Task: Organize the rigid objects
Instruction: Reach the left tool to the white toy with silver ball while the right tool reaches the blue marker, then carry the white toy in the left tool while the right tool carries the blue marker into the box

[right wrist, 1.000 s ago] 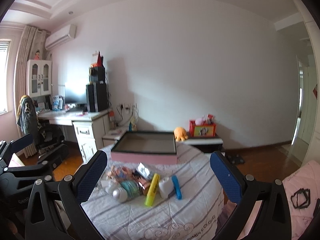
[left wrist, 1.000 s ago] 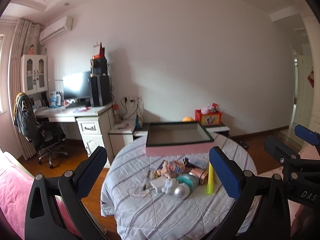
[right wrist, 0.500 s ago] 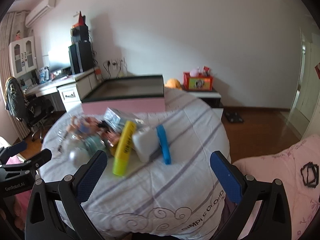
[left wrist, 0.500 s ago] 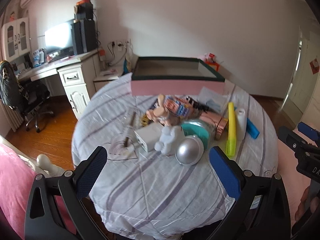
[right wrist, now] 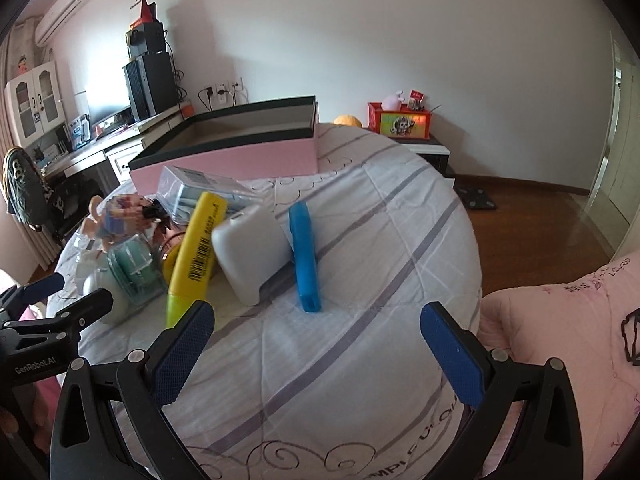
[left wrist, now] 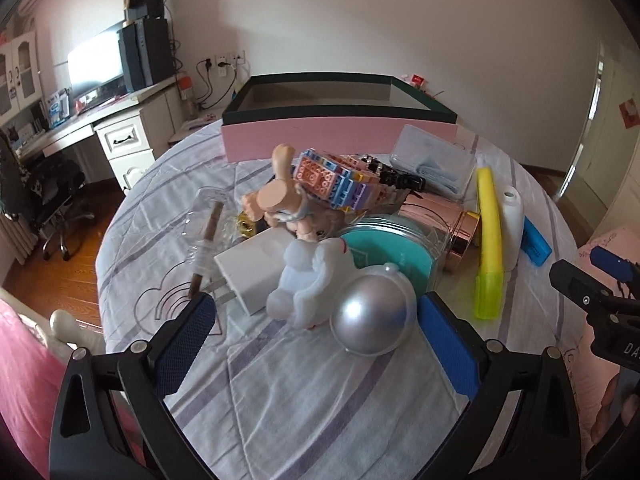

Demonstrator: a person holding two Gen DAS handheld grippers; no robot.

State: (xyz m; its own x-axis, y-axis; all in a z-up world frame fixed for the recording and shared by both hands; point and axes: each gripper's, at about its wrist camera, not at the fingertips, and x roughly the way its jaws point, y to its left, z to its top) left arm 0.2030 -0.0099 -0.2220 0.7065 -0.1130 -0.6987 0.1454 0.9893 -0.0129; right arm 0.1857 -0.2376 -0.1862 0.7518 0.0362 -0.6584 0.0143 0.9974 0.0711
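Hovering over toy pile (left wrist: pixel 344 240) before pink box (left wrist: pixel 340 136): left gripper (left wrist: pixel 316 332) wide, narrowing slightly; right gripper (right wrist: pixel 316 340) wide, both empty

A white wooden desk (left wrist: pixel 120 120) stands against the wall. On it sit a bright flat monitor (left wrist: pixel 96 62) and a tall black computer tower (right wrist: pixel 152 84). A black swivel office chair (left wrist: pixel 52 196) stands before the desk, and a white wall air conditioner (right wrist: pixel 64 10) hangs above it.

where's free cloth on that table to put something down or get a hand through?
Free: the near strip between both grippers and the pile, and the wide right side past the blue bar out to the table edge. Crowded: the middle, from the charger to the yellow marker, back to the pink box.
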